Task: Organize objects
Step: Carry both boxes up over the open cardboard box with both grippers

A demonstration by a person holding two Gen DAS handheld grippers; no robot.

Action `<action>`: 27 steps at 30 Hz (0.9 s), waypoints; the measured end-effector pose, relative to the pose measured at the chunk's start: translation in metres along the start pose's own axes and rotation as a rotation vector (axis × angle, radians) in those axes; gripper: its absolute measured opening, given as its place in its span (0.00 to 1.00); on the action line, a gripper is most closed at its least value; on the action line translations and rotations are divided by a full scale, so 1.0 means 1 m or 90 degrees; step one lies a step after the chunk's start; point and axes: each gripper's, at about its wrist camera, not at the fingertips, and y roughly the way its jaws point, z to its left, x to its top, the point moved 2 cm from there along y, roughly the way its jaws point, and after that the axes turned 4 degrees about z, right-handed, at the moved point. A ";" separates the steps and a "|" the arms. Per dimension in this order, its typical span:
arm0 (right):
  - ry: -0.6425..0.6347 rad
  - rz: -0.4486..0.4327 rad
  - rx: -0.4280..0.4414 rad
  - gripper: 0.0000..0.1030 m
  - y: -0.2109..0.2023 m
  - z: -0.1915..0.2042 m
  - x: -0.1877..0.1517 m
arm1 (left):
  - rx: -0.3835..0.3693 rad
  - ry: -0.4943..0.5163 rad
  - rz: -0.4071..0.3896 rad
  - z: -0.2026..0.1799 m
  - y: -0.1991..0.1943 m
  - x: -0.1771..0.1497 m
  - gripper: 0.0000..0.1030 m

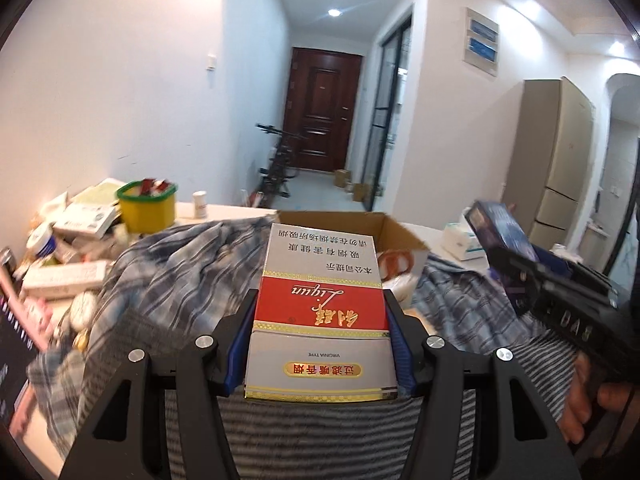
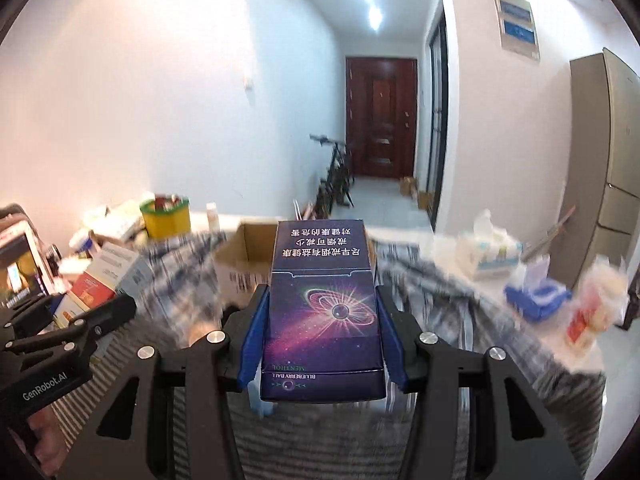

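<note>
Black linkage arms and blue pads of the left gripper [image 1: 320, 332] fill the foreground of the left wrist view, closed partway on a red, white and gold glossy cardboard cigarette carton [image 1: 320, 300], gripped by its long sides and held above a rumpled blue-and-grey plaid cloth [image 1: 180, 276]. Just beyond it stands an open brown corrugated cardboard box [image 1: 394, 232], flaps up, with some pale items inside. To the left a heap of small packets and a yellow plastic tub with a green rim [image 1: 146, 204] is still unsorted, so I judge the tidying well short of done. At right, a hand [image 1: 588, 404] holds the other tool. From the right wrist view, the right gripper [image 2: 322, 340] clamps a dark blue rectangular carton printed with a purple galaxy [image 2: 322, 304], smooth and sharp-edged, also held in the air before the same box. A white tissue pack [image 2: 490, 250] and blurred wrappers lie loose on the right.
</note>
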 end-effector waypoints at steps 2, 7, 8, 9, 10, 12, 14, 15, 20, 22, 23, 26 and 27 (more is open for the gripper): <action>0.026 -0.019 0.016 0.48 -0.002 -0.008 0.017 | 0.000 -0.004 -0.014 0.001 0.000 0.013 0.58; 0.009 -0.094 -0.007 0.48 -0.010 -0.010 0.057 | 0.007 0.016 -0.082 -0.006 -0.006 0.054 0.58; 0.004 -0.107 -0.013 0.48 -0.011 -0.010 0.064 | 0.006 0.019 -0.095 -0.007 -0.007 0.063 0.58; 0.002 -0.120 -0.016 0.48 -0.012 -0.010 0.071 | 0.008 0.022 -0.112 -0.009 -0.008 0.072 0.58; 0.003 -0.130 -0.017 0.48 -0.011 -0.010 0.078 | 0.008 0.025 -0.135 -0.011 -0.010 0.083 0.58; 0.009 -0.155 -0.014 0.48 -0.012 -0.011 0.093 | 0.020 0.029 -0.172 -0.015 -0.010 0.103 0.58; 0.012 -0.176 -0.009 0.48 -0.010 -0.011 0.105 | 0.018 0.028 -0.193 -0.016 -0.004 0.118 0.58; 0.014 -0.186 -0.010 0.48 -0.008 -0.010 0.110 | 0.010 0.028 -0.202 -0.016 0.001 0.124 0.58; 0.019 -0.220 -0.003 0.48 0.009 -0.010 0.111 | -0.012 0.000 -0.198 -0.006 0.034 0.131 0.58; 0.019 -0.213 -0.002 0.48 0.020 -0.009 0.104 | -0.002 -0.007 -0.180 -0.001 0.051 0.127 0.58; 0.019 -0.207 0.001 0.48 0.027 -0.009 0.100 | -0.002 -0.010 -0.166 0.001 0.059 0.125 0.58; 0.017 -0.185 0.003 0.48 0.047 -0.010 0.092 | -0.026 -0.023 -0.130 0.009 0.080 0.118 0.58; 0.017 -0.179 0.004 0.48 0.051 -0.012 0.089 | -0.029 -0.024 -0.125 0.011 0.085 0.117 0.58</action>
